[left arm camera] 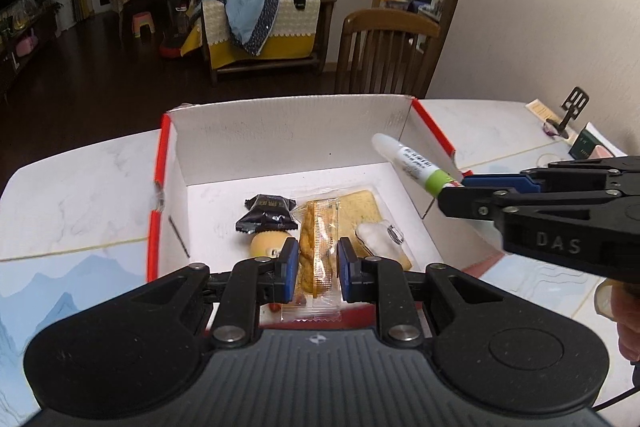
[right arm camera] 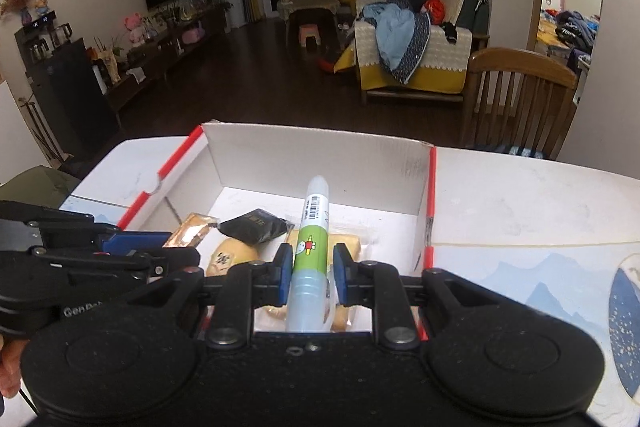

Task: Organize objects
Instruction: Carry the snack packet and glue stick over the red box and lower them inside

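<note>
A white cardboard box with red edges [left arm camera: 280, 131] [right arm camera: 320, 155] stands open on the table. Inside lie a black snack packet [left arm camera: 268, 213] [right arm camera: 256, 227], a yellow bun [left arm camera: 270, 243] [right arm camera: 232, 257], a cracker pack [left arm camera: 360, 207] and an orange biscuit pack [left arm camera: 318, 251]. My left gripper [left arm camera: 318, 265] is over the box, its jaws around the orange biscuit pack with small gaps either side. My right gripper [right arm camera: 313, 267] is shut on a white tube with a green label [right arm camera: 312, 247] [left arm camera: 412, 161], held over the box's right wall.
A wooden chair [left arm camera: 384, 51] [right arm camera: 520, 99] stands behind the table. A phone stand [left arm camera: 570, 111] and cards lie at the table's far right. A sofa with clothes [left arm camera: 260, 11] stands in the room beyond.
</note>
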Available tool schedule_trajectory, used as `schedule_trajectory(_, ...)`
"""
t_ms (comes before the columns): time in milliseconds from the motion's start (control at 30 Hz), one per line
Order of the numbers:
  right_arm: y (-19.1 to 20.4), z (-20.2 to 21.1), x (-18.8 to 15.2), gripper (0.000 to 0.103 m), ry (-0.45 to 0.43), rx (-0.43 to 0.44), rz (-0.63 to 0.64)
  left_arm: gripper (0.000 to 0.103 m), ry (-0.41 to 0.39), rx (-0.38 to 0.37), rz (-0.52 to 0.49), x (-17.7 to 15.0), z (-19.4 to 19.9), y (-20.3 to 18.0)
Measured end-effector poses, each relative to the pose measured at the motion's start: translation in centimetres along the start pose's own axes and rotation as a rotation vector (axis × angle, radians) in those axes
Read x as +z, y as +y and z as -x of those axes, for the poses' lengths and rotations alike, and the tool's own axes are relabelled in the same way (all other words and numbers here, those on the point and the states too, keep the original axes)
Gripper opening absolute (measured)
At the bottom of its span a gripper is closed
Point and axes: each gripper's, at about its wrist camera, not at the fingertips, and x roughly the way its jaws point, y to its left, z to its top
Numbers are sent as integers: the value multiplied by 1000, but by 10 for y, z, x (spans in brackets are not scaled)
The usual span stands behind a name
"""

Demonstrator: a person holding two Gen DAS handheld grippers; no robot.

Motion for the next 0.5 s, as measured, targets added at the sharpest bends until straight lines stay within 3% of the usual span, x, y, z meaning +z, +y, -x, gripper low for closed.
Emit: schedule_trajectory(500,-6,-56,15,20,108,-39,11,19,156,30,-19,23,-72,-4)
